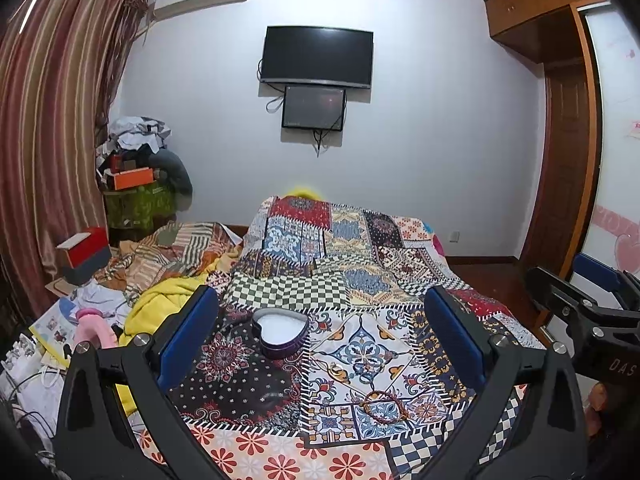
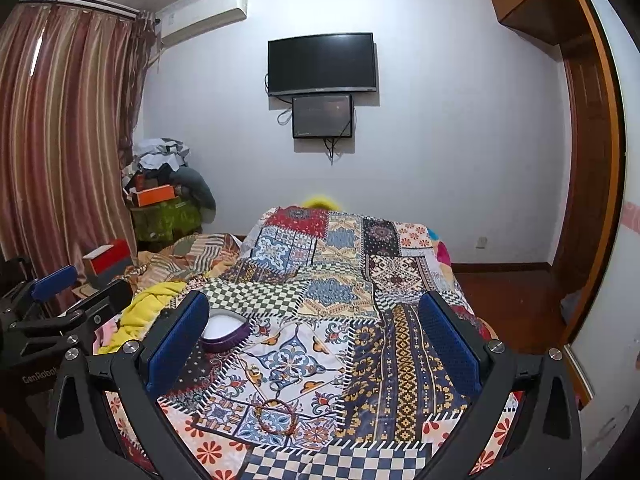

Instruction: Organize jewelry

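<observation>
A purple heart-shaped box (image 1: 281, 333) with a white lining lies open on the patchwork bedspread (image 1: 360, 272), between and beyond my left gripper's fingers. A small gold ring (image 1: 335, 369) rests in front of it, and a red-brown beaded bracelet (image 1: 385, 407) lies nearer still. My left gripper (image 1: 320, 320) hangs open above the bed with nothing in it. In the right wrist view the box (image 2: 224, 330) sits half behind the left finger, the ring (image 2: 254, 371) just past it, the bracelet (image 2: 276, 417) low in the middle. My right gripper (image 2: 314, 322) is open and empty.
Piled bedding, a yellow blanket (image 1: 160, 300), a red-and-grey box (image 1: 86, 254) and papers crowd the bed's left side. My right gripper (image 1: 592, 300) shows at the right edge of the left view. A wardrobe (image 1: 560, 120) stands right; a TV (image 1: 317, 57) hangs ahead.
</observation>
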A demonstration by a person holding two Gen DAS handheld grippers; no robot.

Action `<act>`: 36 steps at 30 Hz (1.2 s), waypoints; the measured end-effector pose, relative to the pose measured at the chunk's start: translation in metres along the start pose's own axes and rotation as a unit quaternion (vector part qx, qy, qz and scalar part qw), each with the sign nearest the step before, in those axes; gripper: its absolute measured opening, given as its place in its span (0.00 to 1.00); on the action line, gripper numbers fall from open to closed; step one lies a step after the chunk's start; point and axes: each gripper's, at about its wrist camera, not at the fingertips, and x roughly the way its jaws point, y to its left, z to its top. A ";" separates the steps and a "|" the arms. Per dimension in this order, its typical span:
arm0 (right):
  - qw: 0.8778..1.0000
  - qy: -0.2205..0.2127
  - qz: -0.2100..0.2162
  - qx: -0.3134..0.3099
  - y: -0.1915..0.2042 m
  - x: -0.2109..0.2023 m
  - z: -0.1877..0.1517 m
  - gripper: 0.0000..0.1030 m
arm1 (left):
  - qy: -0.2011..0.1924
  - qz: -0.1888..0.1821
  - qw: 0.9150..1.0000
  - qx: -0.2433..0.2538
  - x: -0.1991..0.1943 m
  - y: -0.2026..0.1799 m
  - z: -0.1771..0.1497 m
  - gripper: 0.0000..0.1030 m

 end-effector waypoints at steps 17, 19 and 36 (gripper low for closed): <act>0.989 0.142 -0.032 -0.017 -0.029 0.076 -0.052 1.00 | 0.140 0.020 0.990 -0.001 0.098 0.011 -0.042 1.00; 0.986 0.161 -0.024 -0.018 -0.030 0.084 -0.059 1.00 | 0.164 0.019 0.986 0.000 0.111 0.013 -0.052 1.00; 0.952 0.291 0.094 -0.001 -0.001 0.149 -0.113 0.96 | 0.272 -0.008 0.962 -0.012 0.155 0.034 -0.103 0.92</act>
